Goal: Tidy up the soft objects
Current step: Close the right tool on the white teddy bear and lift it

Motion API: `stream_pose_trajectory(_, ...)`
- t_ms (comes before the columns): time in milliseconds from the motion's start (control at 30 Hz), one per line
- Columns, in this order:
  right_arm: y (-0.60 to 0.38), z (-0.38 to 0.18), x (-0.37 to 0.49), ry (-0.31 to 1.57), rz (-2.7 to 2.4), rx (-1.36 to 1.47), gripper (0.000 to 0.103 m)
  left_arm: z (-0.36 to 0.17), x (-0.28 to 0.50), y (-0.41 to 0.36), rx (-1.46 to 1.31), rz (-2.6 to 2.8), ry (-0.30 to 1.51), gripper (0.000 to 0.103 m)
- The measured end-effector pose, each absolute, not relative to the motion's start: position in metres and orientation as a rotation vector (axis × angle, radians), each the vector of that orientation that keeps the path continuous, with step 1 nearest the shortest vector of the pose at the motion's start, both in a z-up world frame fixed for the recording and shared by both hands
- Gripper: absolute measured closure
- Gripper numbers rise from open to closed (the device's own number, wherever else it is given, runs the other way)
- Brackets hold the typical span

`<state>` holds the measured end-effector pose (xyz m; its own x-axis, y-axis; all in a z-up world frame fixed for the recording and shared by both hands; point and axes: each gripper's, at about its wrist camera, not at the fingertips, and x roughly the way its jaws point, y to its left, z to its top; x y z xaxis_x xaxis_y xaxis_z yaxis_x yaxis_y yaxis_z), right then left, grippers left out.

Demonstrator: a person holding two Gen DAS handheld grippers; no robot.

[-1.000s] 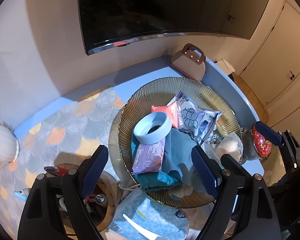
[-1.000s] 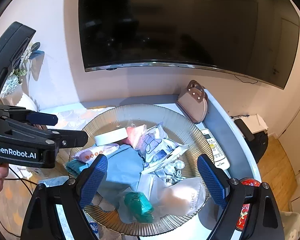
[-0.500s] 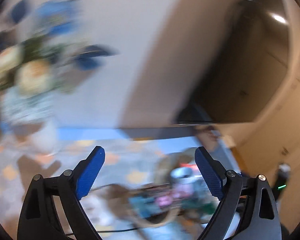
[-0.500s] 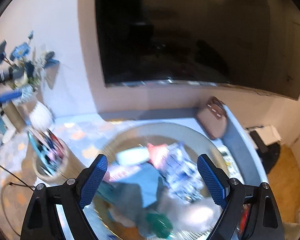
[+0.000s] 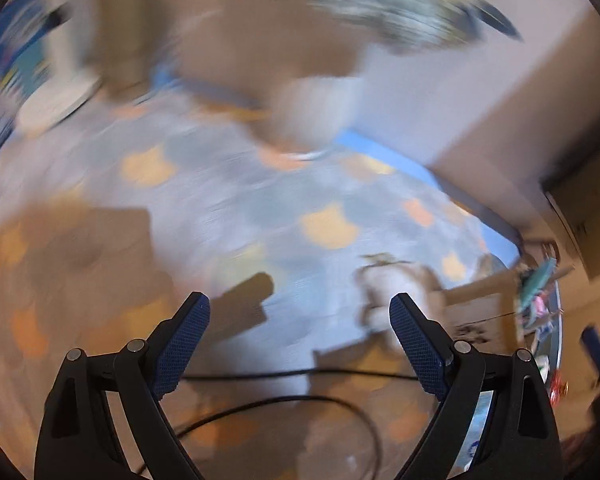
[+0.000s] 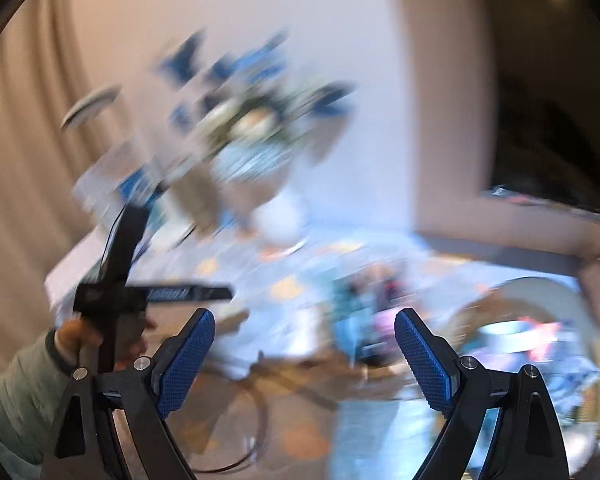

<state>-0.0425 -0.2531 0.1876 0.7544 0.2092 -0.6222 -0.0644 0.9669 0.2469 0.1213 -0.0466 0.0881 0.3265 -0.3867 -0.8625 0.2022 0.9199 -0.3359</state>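
Note:
Both views are heavily motion-blurred. My left gripper (image 5: 300, 308) is open, with nothing between its blue pads, and points down at the scale-patterned tablecloth (image 5: 284, 200). A pale, blurred soft lump (image 5: 396, 280) lies just beyond its right finger. My right gripper (image 6: 304, 320) is open too and holds nothing. The ribbed plate (image 6: 540, 284) with the pile of soft items (image 6: 540, 332) is at the right edge of the right wrist view. The left gripper's black body (image 6: 112, 292) shows at the left of that view, held by a hand (image 6: 76, 336) in a pale sleeve.
A black cable (image 5: 300, 400) loops over the cloth near the front. A white vase (image 6: 280, 216) with blue flowers (image 6: 252, 128) stands by the wall. A holder with pens (image 5: 536, 284) is at the right. The dark screen (image 6: 548, 120) hangs on the wall.
Both grippers have swung left, away from the plate. The left one now looks at bare tablecloth and the cable. The plate has slid to the right edge of the right wrist view.

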Motion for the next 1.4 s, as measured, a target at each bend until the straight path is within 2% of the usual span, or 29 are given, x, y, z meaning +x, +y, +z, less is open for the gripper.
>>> stream_pose_trajectory(167,-0.174,0.151,-0.006,0.818,0.270,0.110,0.012,0.081,0.109,0.025,-0.248,-0.230,1.174,0.012)
stream_pose_trajectory(333,-0.126,0.110,0.046,0.851,-0.009,-0.084,0.012,0.069,0.107,0.079,-0.326,-0.146,1.195,0.012)
stream_pose_trajectory(533,-0.133,0.046,0.116,1.107,-0.371,-0.090,0.012,0.056,0.122,0.092,-0.321,-0.195,1.239,0.012)
stream_pose_trajectory(633,-0.140,0.033,0.120,1.156,-0.465,-0.197,0.012,0.049,0.127,0.091,-0.334,-0.231,1.259,0.012)
stream_pose_trajectory(700,-0.141,0.030,0.123,1.166,-0.492,-0.195,0.008,0.045,0.130,0.088,-0.343,-0.258,1.275,0.012)
stream_pose_trajectory(767,-0.145,0.029,0.128,1.182,-0.522,-0.192,0.000,0.043,0.132,0.082,-0.347,-0.280,1.288,0.012)
stream_pose_trajectory(967,-0.174,0.025,0.147,1.326,-0.533,0.058,0.000,0.043,0.124,0.069,-0.358,-0.343,1.293,0.012)
stream_pose_trajectory(1100,-0.177,0.022,0.152,1.424,-0.444,0.119,0.000,0.043,0.118,0.069,-0.383,-0.340,1.292,0.012)
stream_pose_trajectory(1300,-0.158,0.027,0.131,1.311,-0.386,0.050,0.014,0.048,0.117,0.072,-0.419,-0.316,1.283,0.012)
stream_pose_trajectory(1333,-0.158,0.029,0.128,1.300,-0.374,0.049,0.022,0.049,0.116,0.072,-0.421,-0.315,1.281,0.012)
stream_pose_trajectory(1367,-0.157,0.031,0.125,1.285,-0.373,0.040,0.038,0.051,0.116,0.072,-0.423,-0.312,1.278,0.012)
stream_pose_trajectory(1400,-0.158,0.035,0.122,1.263,-0.392,0.020,0.049,0.054,0.115,0.072,-0.422,-0.311,1.274,0.012)
